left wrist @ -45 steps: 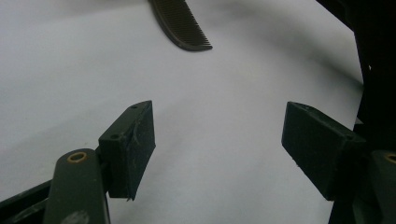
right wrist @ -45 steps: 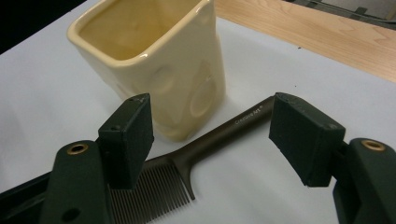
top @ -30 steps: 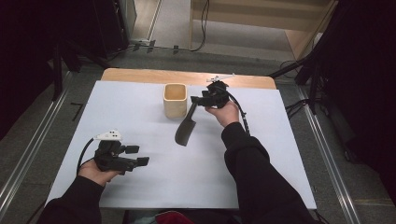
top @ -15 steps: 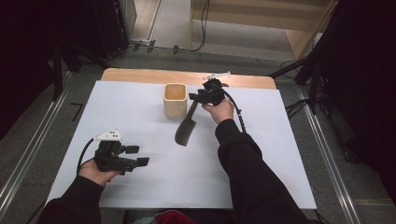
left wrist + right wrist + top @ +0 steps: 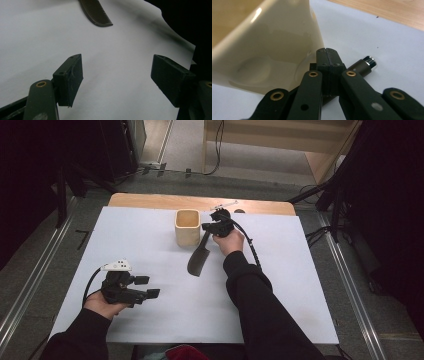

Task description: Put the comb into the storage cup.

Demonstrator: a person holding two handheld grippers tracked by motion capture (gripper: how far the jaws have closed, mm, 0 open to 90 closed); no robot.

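Observation:
A dark comb (image 5: 198, 260) lies slanted on the white sheet, its toothed end toward me. My right gripper (image 5: 208, 227) is shut on its thin handle, right beside a cream square cup (image 5: 187, 226). In the right gripper view the jaws (image 5: 327, 52) are pressed together over the handle, whose silver-capped end (image 5: 367, 63) sticks out past them, and the cup's wall (image 5: 262, 37) stands just left. My left gripper (image 5: 148, 286) rests near the front left, open, with nothing in it. In the left gripper view its jaws (image 5: 117, 72) stand wide apart and the comb's teeth (image 5: 96, 12) show far ahead.
The white sheet (image 5: 150, 240) covers most of the table, with a wooden strip (image 5: 150, 200) bare along the far edge. A black cable (image 5: 250, 247) trails from my right gripper over the sleeve. Metal rails run along the floor on both sides.
My right gripper has shifted a little left toward the cup, swinging the comb's handle with it. The toothed end stays in place. The left gripper has not moved.

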